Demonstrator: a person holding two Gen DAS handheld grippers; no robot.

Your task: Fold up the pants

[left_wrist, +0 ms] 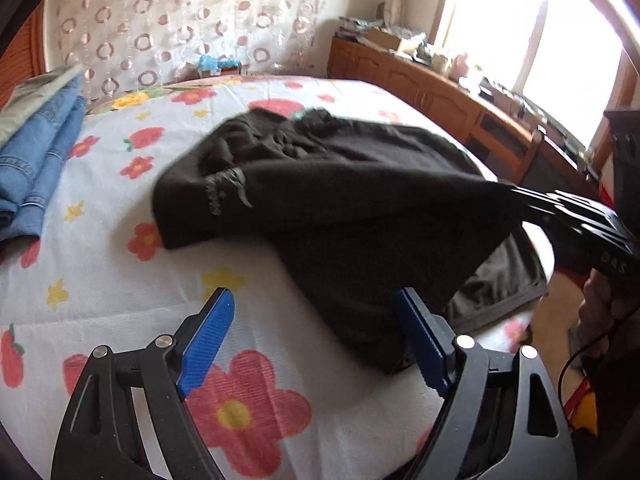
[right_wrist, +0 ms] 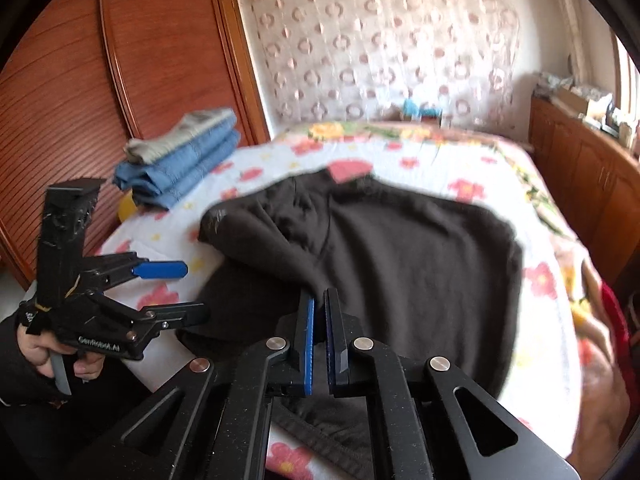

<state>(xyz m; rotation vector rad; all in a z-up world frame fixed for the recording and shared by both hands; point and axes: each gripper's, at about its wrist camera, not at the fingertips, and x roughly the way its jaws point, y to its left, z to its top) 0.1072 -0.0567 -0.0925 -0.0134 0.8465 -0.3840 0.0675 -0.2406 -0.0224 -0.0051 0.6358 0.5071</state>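
Black pants point(left_wrist: 340, 200) lie partly folded on a flower-print bed point(left_wrist: 100, 280). My left gripper point(left_wrist: 316, 308) is open and empty, its blue pads point(left_wrist: 208, 336) just above the sheet at the pants' near edge. My right gripper point(right_wrist: 319, 300) is shut on a pinch of the black pants point(right_wrist: 400, 264) and lifts that fold off the bed. It shows in the left wrist view point(left_wrist: 520, 196) at the right, with the cloth stretched up to it. The left gripper shows in the right wrist view point(right_wrist: 176, 288), open, at the bed's left edge.
A stack of folded blue jeans and a grey garment point(left_wrist: 36, 148) lies at the bed's far left corner point(right_wrist: 180, 156). A wooden sideboard point(left_wrist: 420, 84) with clutter runs along the right under a bright window. A wooden wardrobe point(right_wrist: 120, 60) stands left of the bed.
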